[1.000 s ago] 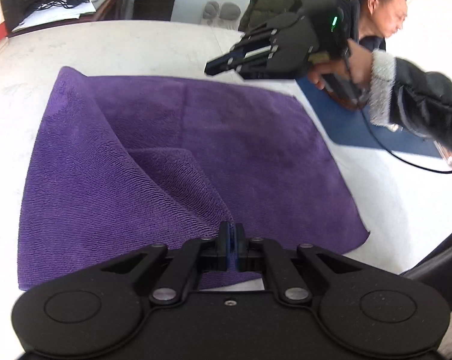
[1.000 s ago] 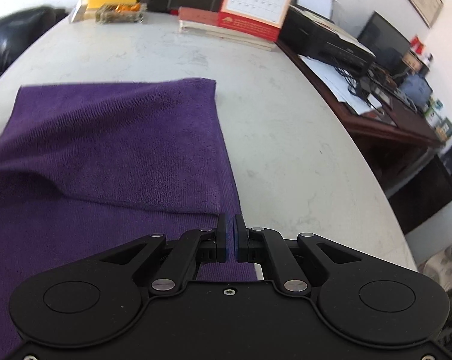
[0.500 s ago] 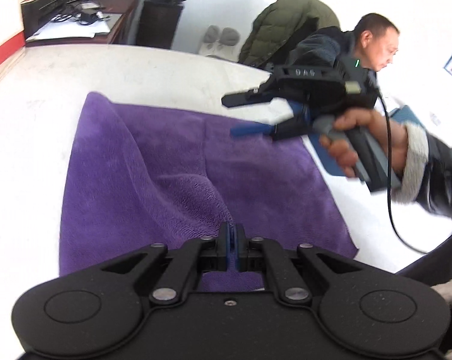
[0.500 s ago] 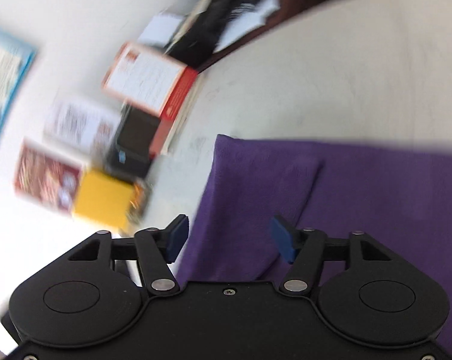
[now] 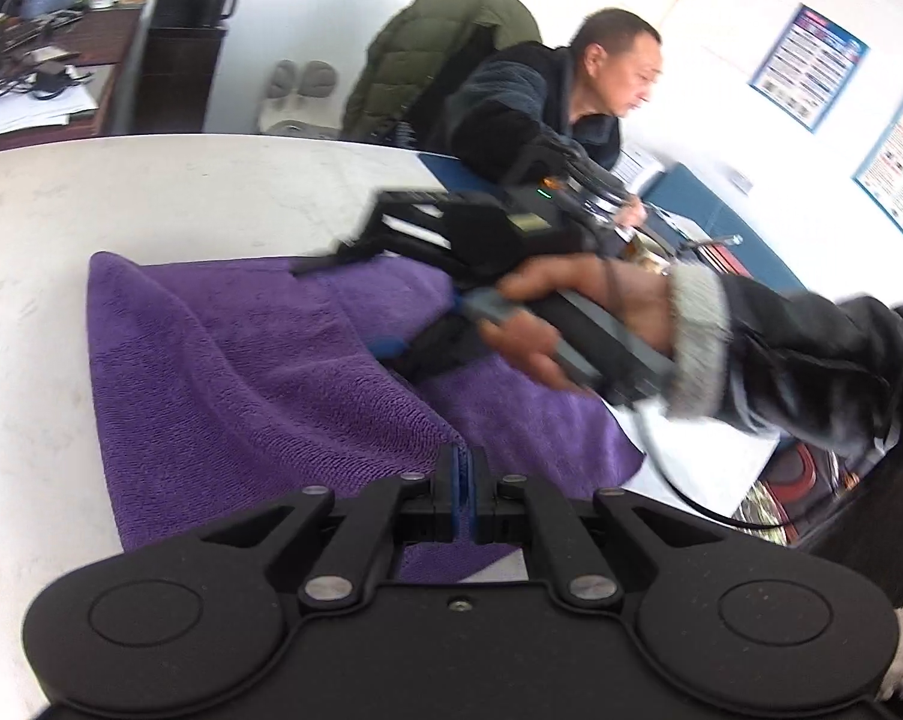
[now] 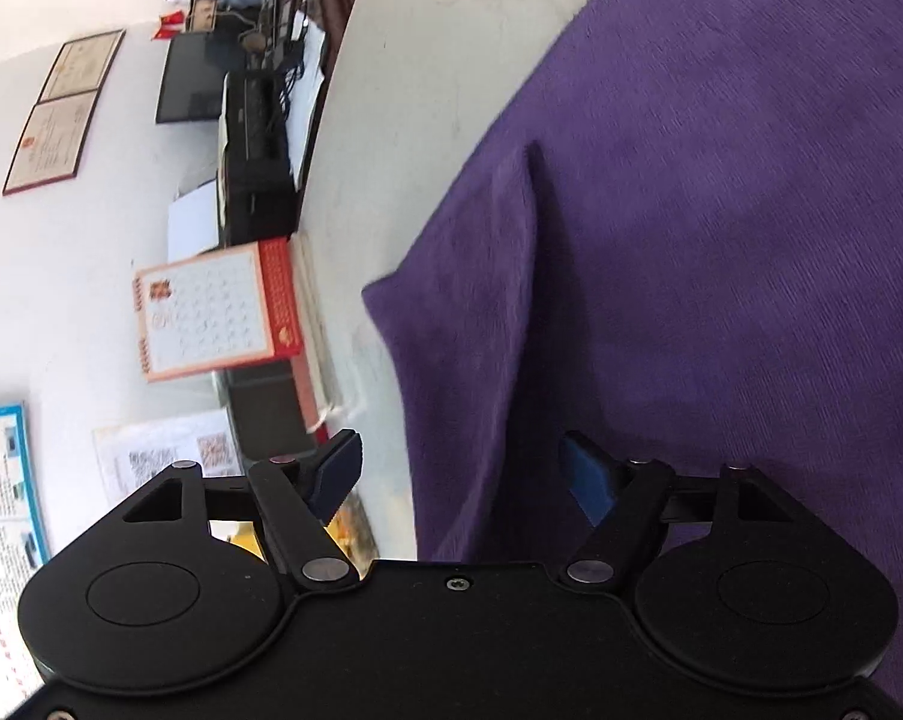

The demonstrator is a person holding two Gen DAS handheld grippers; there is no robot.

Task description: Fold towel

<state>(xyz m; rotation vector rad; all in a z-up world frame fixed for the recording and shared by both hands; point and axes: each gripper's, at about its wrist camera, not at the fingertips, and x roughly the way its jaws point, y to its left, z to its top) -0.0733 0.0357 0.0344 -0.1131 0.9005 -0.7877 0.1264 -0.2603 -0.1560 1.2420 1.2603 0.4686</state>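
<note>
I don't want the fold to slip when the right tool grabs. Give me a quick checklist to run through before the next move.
1. Left tool shut on the purple towel, its corner lifted: ok.
2. Right tool open: ok.
3. Towel edge between the right tool's pads: ok; the pads do not press on it yet.
4. Right tool rolled on its side to meet the edge: ok.
5. White table beside the towel bare: ok.
6. Far corners aligned: cannot tell.

No legible text — calendar, posters blurred
</note>
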